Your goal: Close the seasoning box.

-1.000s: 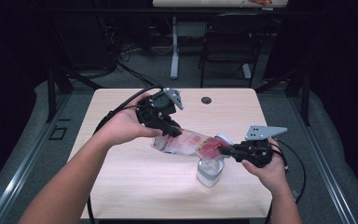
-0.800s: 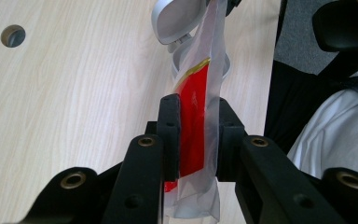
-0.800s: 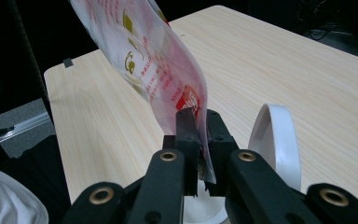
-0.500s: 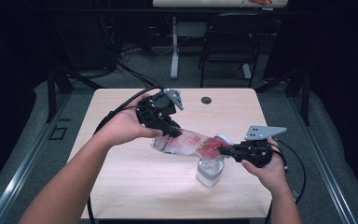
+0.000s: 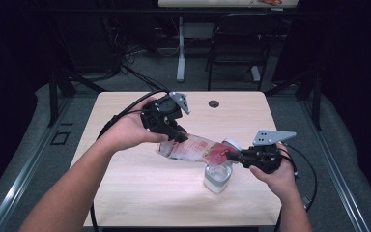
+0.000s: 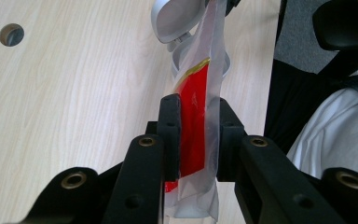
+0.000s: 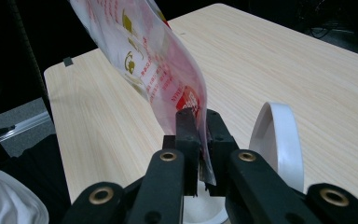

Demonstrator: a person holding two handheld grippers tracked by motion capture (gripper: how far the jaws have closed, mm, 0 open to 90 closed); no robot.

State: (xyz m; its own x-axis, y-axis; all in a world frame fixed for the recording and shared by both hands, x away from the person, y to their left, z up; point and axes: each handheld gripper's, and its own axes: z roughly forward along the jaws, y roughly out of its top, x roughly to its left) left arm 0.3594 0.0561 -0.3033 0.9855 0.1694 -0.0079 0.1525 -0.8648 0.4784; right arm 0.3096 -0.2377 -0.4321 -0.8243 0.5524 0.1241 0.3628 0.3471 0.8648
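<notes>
A clear plastic pouch (image 5: 193, 147) with red print hangs stretched between my two grippers, just above the table (image 5: 140, 193). My left gripper (image 5: 176, 137) is shut on the pouch's upper left end; in the left gripper view the pads (image 6: 170, 126) pinch the red and clear film (image 6: 200, 79). My right gripper (image 5: 232, 155) is shut on the lower right end, with the pouch (image 7: 144, 51) rising from its jaws. Below that end stands a clear jar (image 5: 217, 176) with its white flip lid (image 7: 279, 135) open. The lid (image 6: 175, 18) shows beyond the pouch.
A round cable hole (image 5: 214, 103) sits near the table's far edge. Black cables trail from both grippers over the table's left and right sides. A chair (image 5: 236, 53) and a desk leg (image 5: 180, 53) stand behind the table.
</notes>
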